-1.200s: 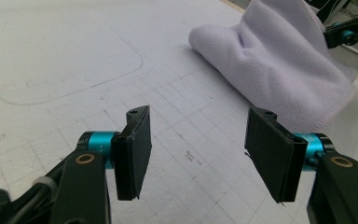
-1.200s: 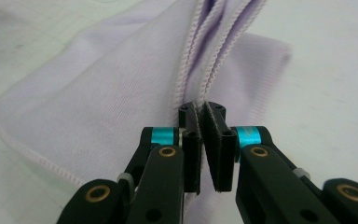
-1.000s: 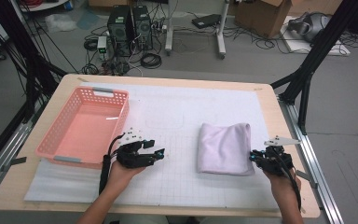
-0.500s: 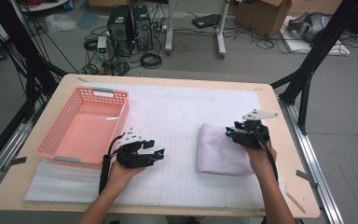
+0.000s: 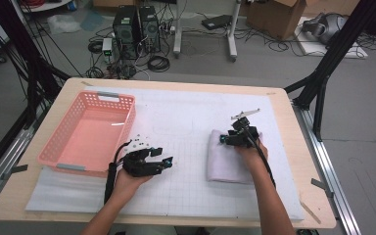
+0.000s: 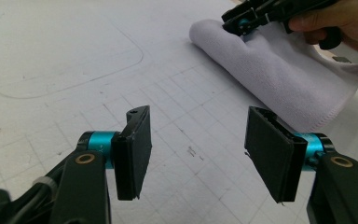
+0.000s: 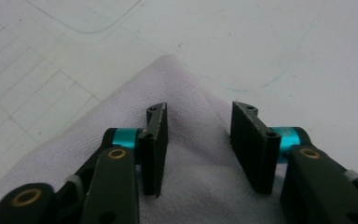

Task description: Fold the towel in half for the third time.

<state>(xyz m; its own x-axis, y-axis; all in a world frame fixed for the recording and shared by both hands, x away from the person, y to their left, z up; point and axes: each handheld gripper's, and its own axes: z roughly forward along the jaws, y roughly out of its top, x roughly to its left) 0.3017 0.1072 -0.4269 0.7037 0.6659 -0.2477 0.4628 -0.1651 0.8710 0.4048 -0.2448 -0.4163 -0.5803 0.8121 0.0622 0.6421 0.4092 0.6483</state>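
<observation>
A folded pale lilac towel (image 5: 227, 161) lies on the white grid mat at the right of centre. My right gripper (image 5: 223, 140) hovers over the towel's far left corner, open, with the cloth (image 7: 121, 112) showing beneath and between its jaws. In the right gripper view the right gripper (image 7: 200, 144) holds nothing. My left gripper (image 5: 165, 161) rests low on the mat to the towel's left, open and empty (image 6: 198, 154). From the left gripper view the towel (image 6: 279, 79) lies ahead to the right, with the right gripper (image 6: 238, 25) at its far end.
A pink plastic basket (image 5: 128, 122) stands empty at the left of the table. The white mat (image 5: 186, 112) covers most of the wooden tabletop (image 5: 293, 127). Black frame posts (image 5: 323, 73) rise beside the table; computers and cables sit on the floor beyond.
My right gripper has travelled from the near right of the towel forward and left to its far left corner. The left gripper has stayed put.
</observation>
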